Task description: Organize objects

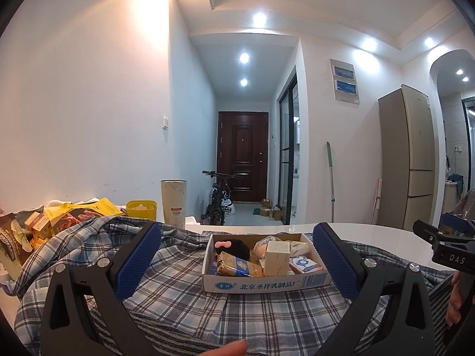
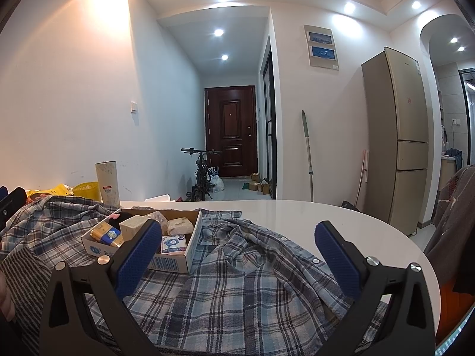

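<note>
White walls [image 1: 89,103] and a stepped ceiling with round recessed lights [image 1: 259,19] enclose the room, and a narrow hallway runs back over a pale tiled floor [image 1: 252,219] to a dark brown door [image 1: 242,155], with a bicycle [image 1: 218,198] and some small cardboard boxes [image 1: 268,209] standing before it. On the right a tall beige refrigerator [image 2: 397,136] stands by an arched opening [image 2: 445,29], a long-handled mop [image 2: 308,154] leans on the wall, and a framed panel [image 2: 322,47] hangs above. A glossy white rounded desk [image 2: 341,222] fills the foreground.
</note>
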Available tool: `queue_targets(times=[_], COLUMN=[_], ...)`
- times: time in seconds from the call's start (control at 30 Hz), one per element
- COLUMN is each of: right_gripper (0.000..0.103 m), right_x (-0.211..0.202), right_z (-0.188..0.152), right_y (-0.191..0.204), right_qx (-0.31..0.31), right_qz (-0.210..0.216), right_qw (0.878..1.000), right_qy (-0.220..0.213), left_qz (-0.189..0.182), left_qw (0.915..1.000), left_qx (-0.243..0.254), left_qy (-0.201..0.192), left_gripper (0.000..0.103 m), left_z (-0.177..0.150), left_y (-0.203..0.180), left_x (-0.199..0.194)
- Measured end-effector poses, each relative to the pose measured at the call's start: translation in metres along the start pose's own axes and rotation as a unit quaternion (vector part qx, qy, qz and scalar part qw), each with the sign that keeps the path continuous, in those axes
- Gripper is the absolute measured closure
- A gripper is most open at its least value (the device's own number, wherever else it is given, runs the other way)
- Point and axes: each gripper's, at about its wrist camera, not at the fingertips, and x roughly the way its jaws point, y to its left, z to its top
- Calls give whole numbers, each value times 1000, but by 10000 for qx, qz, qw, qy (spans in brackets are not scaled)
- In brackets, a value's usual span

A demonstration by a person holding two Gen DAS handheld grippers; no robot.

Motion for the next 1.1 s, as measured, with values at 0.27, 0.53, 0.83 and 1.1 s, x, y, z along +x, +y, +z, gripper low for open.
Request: queue_targets(times=[0.27, 0.53, 0.83, 1.1], right_gripper=[0, 0, 0, 0], right_x=[0, 0, 0, 0], right_z=[0, 0, 0, 1], right_y=[0, 0, 0, 0], right_qx=[1, 1, 3, 1], right_qz=[-7, -8, -8, -8], right_qw=[10000, 10000, 10000, 10000], right_qy=[8, 6, -6, -7], left_qz=[27, 27, 41, 53], left_qw=[10000, 10000, 9999, 9999], left_qx=[39, 36, 13, -12], left_qy=[-46, -20, -103, -86], left_gripper=[0, 0, 0, 0], left_z=[0, 0, 1, 0], left_y=[-2, -2, -1, 0], left_x=[-1, -1, -4, -4])
